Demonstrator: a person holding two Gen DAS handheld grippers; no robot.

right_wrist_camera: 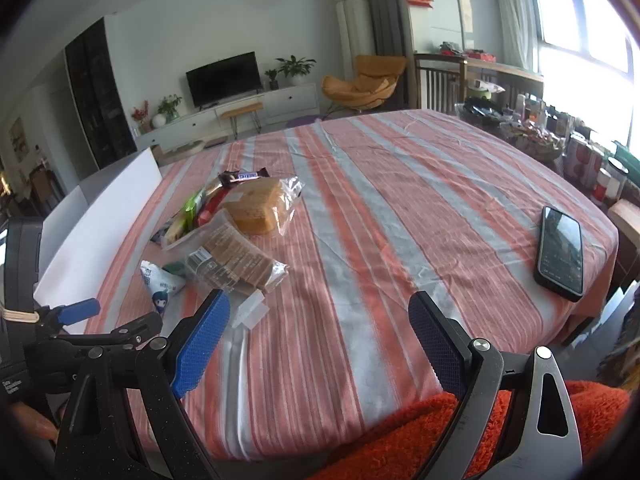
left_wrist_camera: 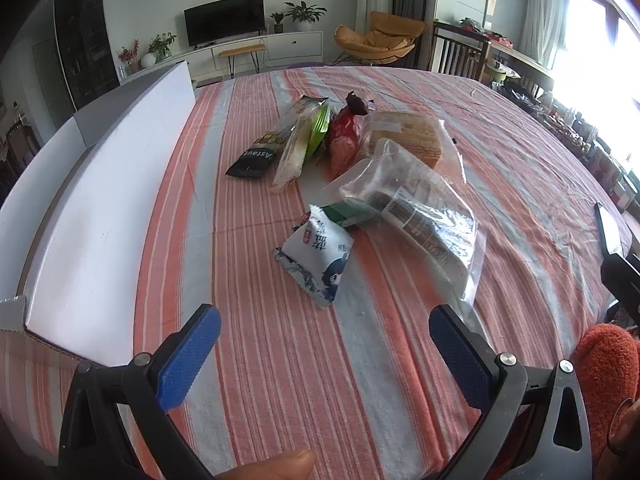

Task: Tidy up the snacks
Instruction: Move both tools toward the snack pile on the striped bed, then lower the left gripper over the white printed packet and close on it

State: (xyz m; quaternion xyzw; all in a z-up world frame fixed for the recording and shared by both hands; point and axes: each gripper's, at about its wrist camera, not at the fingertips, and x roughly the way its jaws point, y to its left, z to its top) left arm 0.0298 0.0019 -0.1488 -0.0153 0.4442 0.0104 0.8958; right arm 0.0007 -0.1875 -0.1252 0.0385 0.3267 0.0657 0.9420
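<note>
Left gripper spread wide and empty, poised low over the striped worktop, just short of a white-and-blue snack packet. Right gripper likewise wide, holding nothing. Snacks heaped mid-worktop: clear bag of brown biscuits, wafer block, red packet, black packet. White box along the left edge; phone well apart at right.

Glossy plastic snack wrappers — matt striped cloth.
</note>
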